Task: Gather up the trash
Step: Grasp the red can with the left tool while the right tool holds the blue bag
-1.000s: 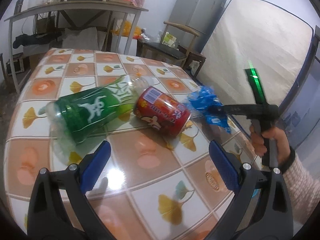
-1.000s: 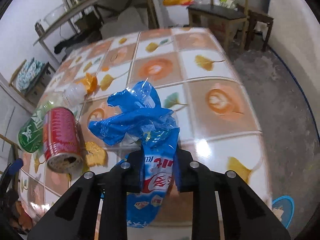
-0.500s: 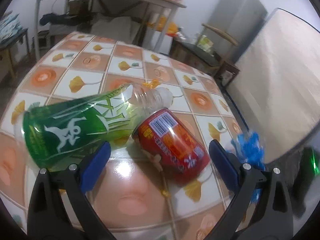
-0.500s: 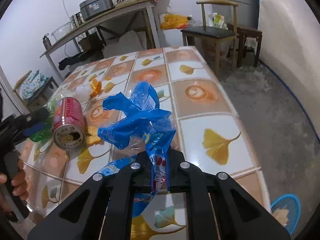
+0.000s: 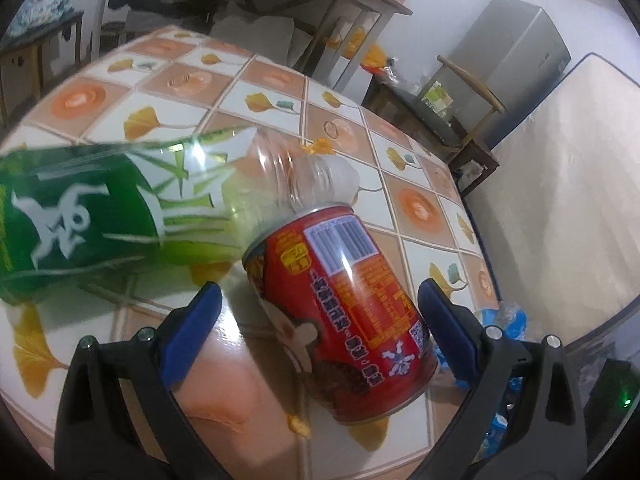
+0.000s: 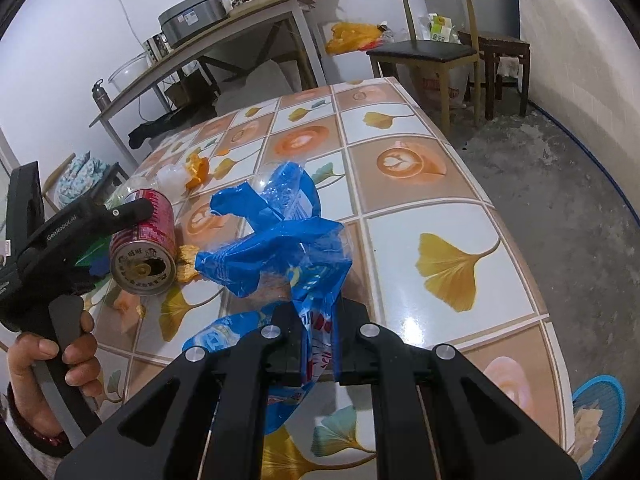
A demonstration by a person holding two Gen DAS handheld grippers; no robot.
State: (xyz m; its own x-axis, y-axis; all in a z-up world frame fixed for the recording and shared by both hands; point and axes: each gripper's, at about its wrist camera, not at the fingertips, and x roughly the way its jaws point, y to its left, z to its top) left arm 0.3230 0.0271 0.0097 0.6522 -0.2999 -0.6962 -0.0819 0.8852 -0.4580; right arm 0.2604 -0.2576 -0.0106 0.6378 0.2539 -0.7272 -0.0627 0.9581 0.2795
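Observation:
A red can [image 5: 344, 304] lies on its side on the tiled table [image 5: 168, 80], against a crushed green-labelled plastic bottle [image 5: 120, 208]. My left gripper [image 5: 320, 320] is open, its blue pads on either side of the can, not touching it. In the right wrist view the can [image 6: 144, 248] shows its opened end, with the left gripper [image 6: 116, 240] around it. My right gripper [image 6: 318, 344] is shut on a crumpled blue plastic bag [image 6: 280, 248], held above the table's near edge. The bag also shows in the left wrist view [image 5: 500, 320].
Orange scraps [image 6: 198, 168] and a second scrap [image 6: 186, 266] lie near the can. A wooden chair [image 6: 424, 48] and a shelf table [image 6: 208, 40] stand beyond the table. A blue object [image 6: 596, 404] lies on the floor at right. A mattress [image 5: 568, 184] leans by the wall.
My left gripper has moved forward and down until its open pads flank the red can. My right gripper has pulled back and up with the blue bag.

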